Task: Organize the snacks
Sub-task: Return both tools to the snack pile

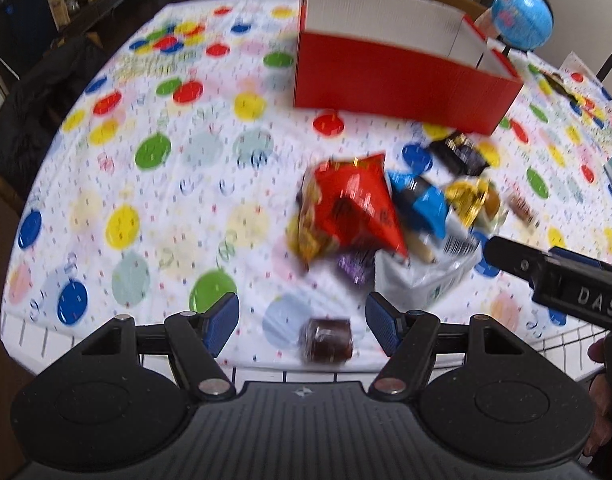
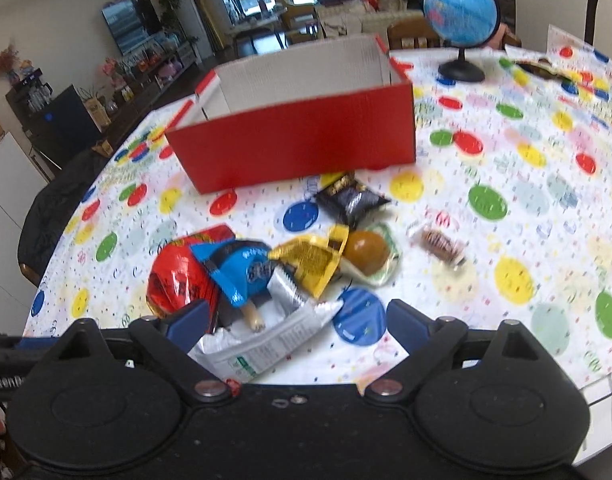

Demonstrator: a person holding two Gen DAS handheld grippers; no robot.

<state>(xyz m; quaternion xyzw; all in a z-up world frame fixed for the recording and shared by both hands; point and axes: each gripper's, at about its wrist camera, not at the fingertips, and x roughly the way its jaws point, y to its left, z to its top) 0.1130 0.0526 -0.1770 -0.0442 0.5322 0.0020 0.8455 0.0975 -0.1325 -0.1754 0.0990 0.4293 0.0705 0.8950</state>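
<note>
An open red box (image 1: pixel 398 76) with a white inside stands at the back of the dotted table; it also shows in the right wrist view (image 2: pixel 301 140). In front of it lies a pile of snacks: a red bag (image 1: pixel 358 204), a blue packet (image 1: pixel 426 204), a gold packet (image 1: pixel 470 196), a black packet (image 1: pixel 460 152) and a white bag (image 1: pixel 422 280). A small brown wrapped snack (image 1: pixel 326 340) lies between the fingers of my left gripper (image 1: pixel 301 326), which is open and empty. My right gripper (image 2: pixel 293 326) is open over the white bag (image 2: pixel 265 348), holding nothing.
A blue globe (image 2: pixel 460 10) on a black stand is at the back right. A brown bun in a wrapper (image 2: pixel 366 252) and a small wrapped sweet (image 2: pixel 442 244) lie right of the pile. A dark chair (image 1: pixel 37 100) stands at the table's left edge.
</note>
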